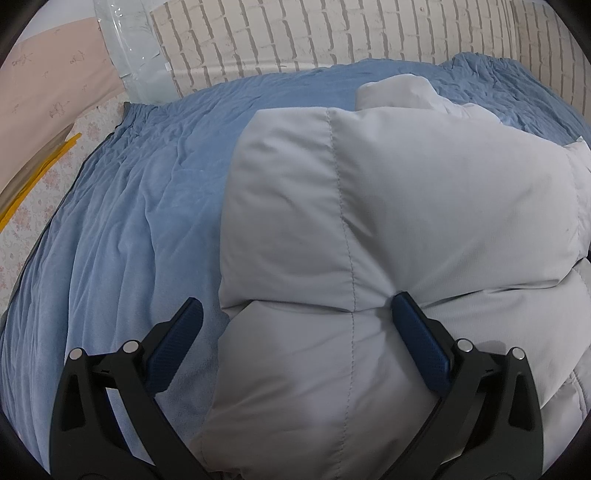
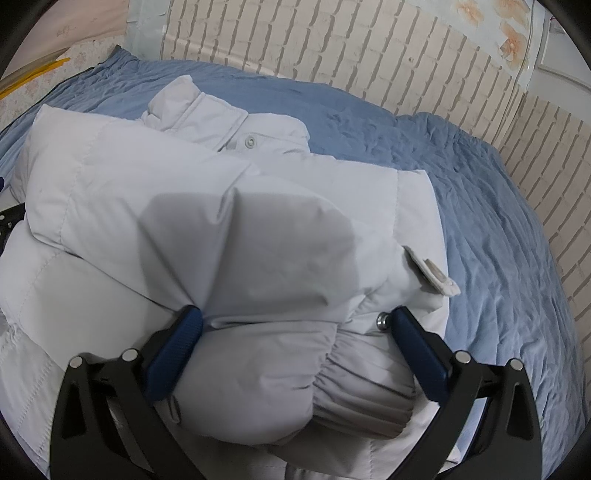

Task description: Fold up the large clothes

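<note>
Left wrist view: left tool (image 1: 295, 306) spread wide over the near left edge of a pale grey puffer jacket (image 1: 388, 221). Its left blue pad lies over the blue bed cover (image 1: 129, 221); its right pad presses into a quilted seam of the jacket. Nothing is clamped between them. The jacket fills the centre and right of frame, lying on the bed. A brick-pattern wall (image 1: 314, 33) runs along the top; a pink floral cloth (image 1: 48, 85) is at upper left.

Right wrist view: right tool (image 2: 295, 317) also spread wide, straddling a folded sleeve with an elastic cuff (image 2: 362, 380) at lower centre. A metal snap stud (image 2: 382, 320) sits just beside the right pad. The collar (image 2: 199, 107) lies at upper left of centre, and a small tab (image 2: 432, 275) sticks out at the jacket's right edge.
</note>
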Demonstrator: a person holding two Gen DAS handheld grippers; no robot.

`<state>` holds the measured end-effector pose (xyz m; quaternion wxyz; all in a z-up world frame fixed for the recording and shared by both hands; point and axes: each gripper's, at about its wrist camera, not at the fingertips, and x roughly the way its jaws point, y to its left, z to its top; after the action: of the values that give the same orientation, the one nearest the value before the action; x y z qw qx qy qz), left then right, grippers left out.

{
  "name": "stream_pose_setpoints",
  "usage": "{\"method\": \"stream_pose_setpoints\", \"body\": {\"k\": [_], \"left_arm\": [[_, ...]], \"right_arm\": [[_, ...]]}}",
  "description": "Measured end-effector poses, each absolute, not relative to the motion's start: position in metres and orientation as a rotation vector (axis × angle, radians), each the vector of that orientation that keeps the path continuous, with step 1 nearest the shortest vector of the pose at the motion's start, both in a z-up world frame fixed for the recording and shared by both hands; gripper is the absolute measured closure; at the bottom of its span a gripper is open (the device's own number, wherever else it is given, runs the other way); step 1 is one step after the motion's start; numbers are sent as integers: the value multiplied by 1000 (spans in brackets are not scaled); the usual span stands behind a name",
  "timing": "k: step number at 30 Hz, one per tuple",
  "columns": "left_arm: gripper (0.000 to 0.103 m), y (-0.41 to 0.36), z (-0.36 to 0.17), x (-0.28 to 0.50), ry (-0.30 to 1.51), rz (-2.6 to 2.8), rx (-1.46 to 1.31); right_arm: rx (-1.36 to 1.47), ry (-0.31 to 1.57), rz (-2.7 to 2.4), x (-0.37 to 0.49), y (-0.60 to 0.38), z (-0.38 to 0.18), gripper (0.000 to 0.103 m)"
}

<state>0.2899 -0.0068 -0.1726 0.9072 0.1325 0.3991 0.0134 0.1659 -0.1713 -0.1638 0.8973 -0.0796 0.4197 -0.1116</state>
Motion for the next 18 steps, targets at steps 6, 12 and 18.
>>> {"method": "stream_pose_setpoints", "body": {"k": [6,12,18], "left_arm": [[3,-5,-170,284,819,27,268],[3,-5,-132,249,798,18,316],[3,3,-91,187,751,11,336]], "right_arm": [[-163,870,-221,163,-171,-157,1],[-140,883,-172,143,-158,-122,2],[-181,847,-125,91,-137,-86,2]]}}
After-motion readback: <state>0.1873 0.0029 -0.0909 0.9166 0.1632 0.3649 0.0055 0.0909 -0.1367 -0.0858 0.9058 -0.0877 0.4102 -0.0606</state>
